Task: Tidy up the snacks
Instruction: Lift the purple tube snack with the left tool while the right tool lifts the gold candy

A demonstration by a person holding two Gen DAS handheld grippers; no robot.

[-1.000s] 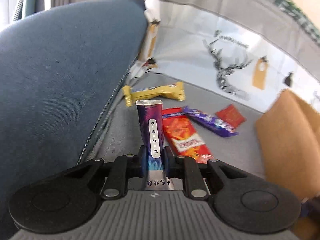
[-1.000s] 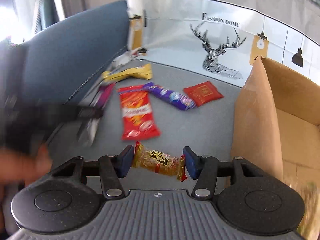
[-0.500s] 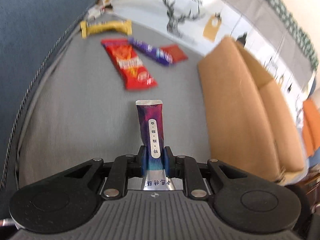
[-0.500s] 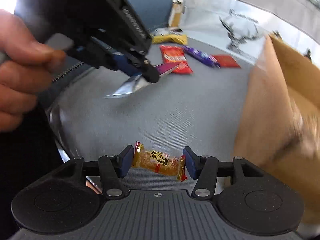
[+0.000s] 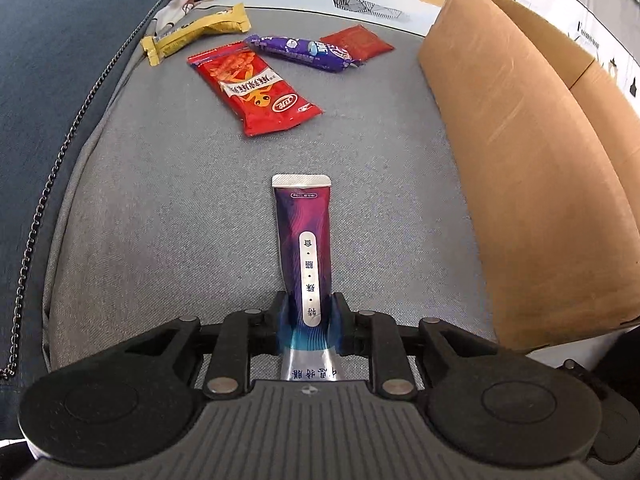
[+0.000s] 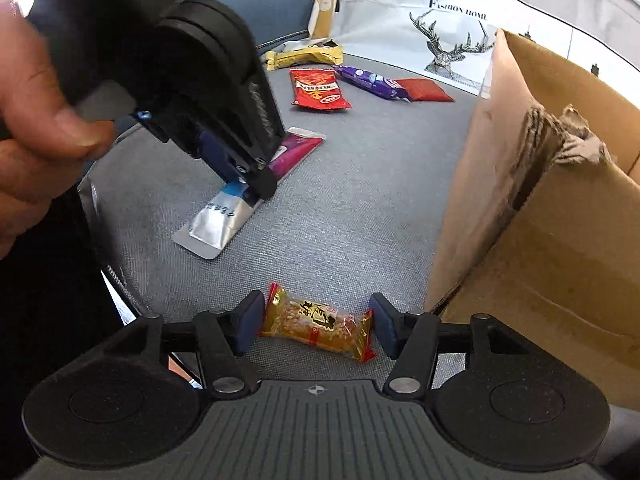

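My left gripper is shut on a long purple snack stick and holds it low over the grey cushion. The right wrist view shows that gripper and the stick, its silver end at the cushion. My right gripper is shut on a small gold candy pack, next to the cardboard box. A red snack bag, a purple bar, a yellow bar and a small red packet lie at the far end.
The open cardboard box stands along the right side. A blue backrest rises on the left. A white deer-print bag stands behind the snacks. The cushion's front edge is near both grippers.
My left gripper has pulled back from the far snacks toward the cushion's front and lowered the purple stick. My right gripper has pulled back alongside the box, still holding the candy.
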